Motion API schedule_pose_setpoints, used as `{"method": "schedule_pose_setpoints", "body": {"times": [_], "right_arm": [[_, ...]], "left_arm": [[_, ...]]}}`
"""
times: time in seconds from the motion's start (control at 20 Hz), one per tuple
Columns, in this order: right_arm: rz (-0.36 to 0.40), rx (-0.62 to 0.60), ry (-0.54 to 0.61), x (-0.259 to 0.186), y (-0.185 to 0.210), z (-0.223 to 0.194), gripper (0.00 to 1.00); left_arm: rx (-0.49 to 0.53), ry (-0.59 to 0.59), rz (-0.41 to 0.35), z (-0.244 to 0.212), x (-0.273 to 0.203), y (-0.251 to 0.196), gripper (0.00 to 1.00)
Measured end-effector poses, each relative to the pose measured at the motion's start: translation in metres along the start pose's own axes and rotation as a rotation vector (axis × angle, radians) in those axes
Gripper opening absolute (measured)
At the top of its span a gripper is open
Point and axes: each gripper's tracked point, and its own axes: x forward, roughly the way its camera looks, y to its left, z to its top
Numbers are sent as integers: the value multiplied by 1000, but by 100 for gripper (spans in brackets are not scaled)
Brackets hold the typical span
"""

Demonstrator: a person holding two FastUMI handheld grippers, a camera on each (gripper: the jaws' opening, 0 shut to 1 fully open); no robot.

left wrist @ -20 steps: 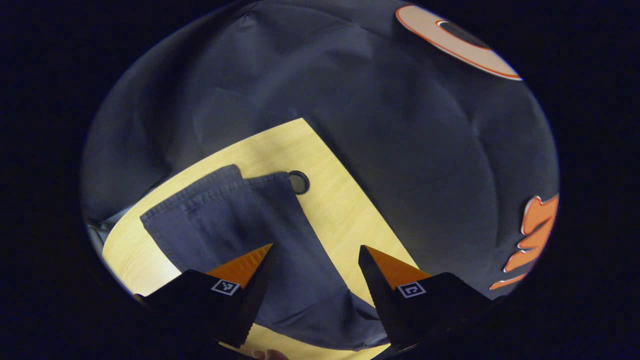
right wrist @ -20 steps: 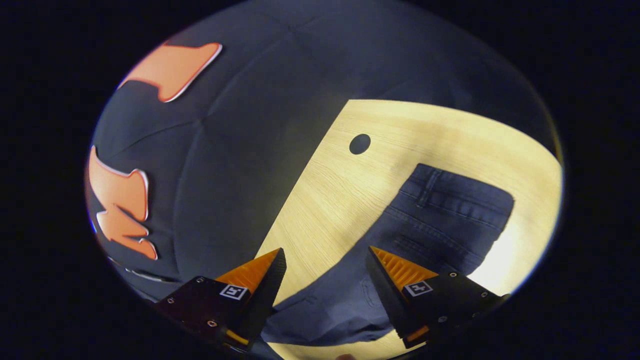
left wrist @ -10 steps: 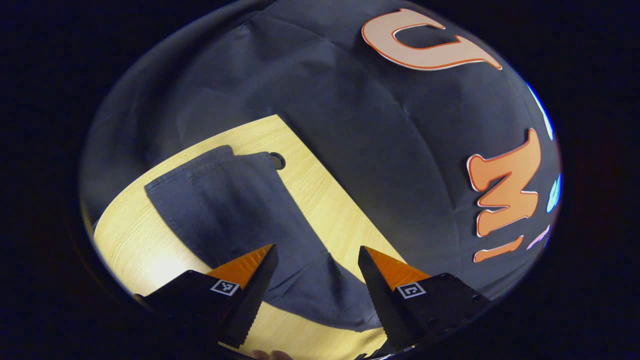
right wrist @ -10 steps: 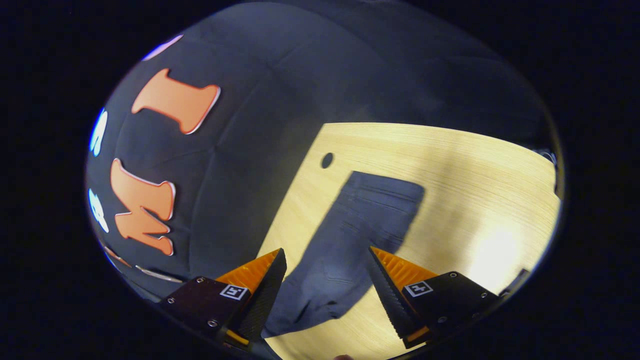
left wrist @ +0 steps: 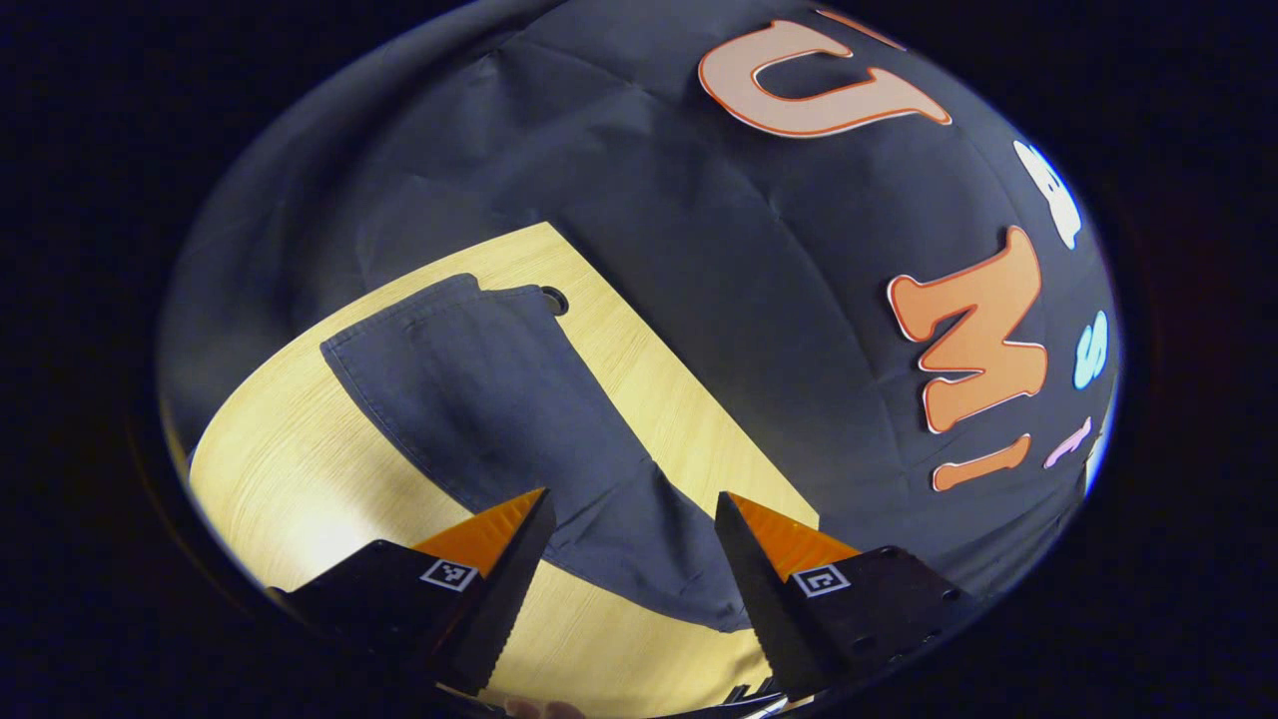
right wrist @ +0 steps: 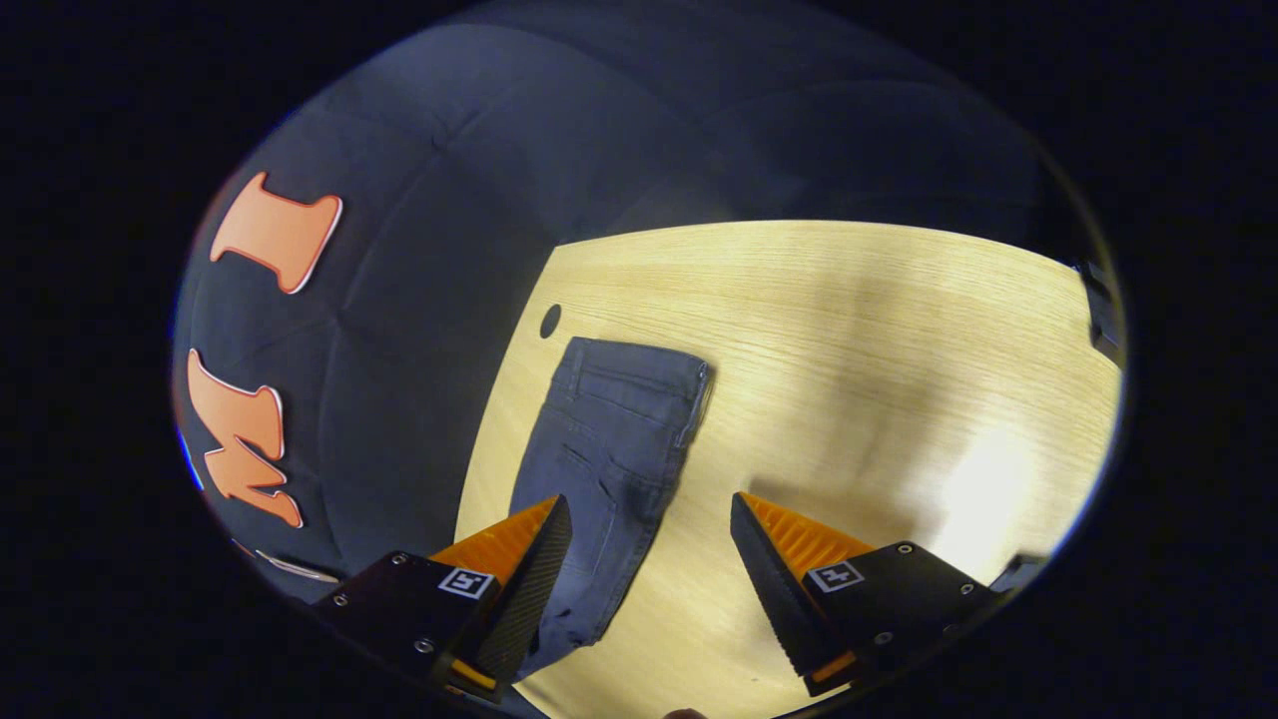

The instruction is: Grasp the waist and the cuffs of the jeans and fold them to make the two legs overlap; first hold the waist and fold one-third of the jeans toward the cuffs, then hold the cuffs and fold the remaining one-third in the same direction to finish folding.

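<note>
Dark blue jeans (left wrist: 499,399) lie flat on the light wooden table (left wrist: 290,469), legs overlapped, cuffs at the far end in the left gripper view. In the right gripper view the jeans (right wrist: 609,439) run away from me with the waistband at the far end, near the table's left edge. My left gripper (left wrist: 631,504) is open above the jeans' near part, holding nothing. Over the table my right gripper (right wrist: 649,509) also stands open and empty, with the jeans under its left finger.
A round cable hole (right wrist: 550,321) sits in the table by the waist, and another hole (left wrist: 554,300) by the cuffs. The black cloth wall (left wrist: 759,300) hangs close behind the table's long edge. Bare wood (right wrist: 899,350) spreads to the right of the jeans.
Both grippers have drawn back and up from the jeans, which look smaller now. The right gripper view has swung so the jeans sit further left. Both stay open.
</note>
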Motion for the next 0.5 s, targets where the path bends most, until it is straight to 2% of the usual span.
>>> {"method": "schedule_pose_setpoints", "body": {"times": [0.15,0.25,0.3,0.35,0.4,0.5], "right_arm": [[24,42,-9,18,4,13,98],[6,48,-1,29,-2,15,98],[13,51,0,32,-2,16,98],[18,49,-1,35,-2,17,97],[26,51,-1,35,1,19,96],[45,62,6,42,7,22,94]], "left_arm": [[0,-17,1,-1,-6,-4,98],[-20,-21,-9,-3,-7,-7,98],[-31,-18,-17,-5,-8,-9,95],[-42,-13,-23,-9,-7,-12,98],[-52,-9,-25,-10,-5,-13,95],[-64,-4,-13,-13,-1,-9,98]]}}
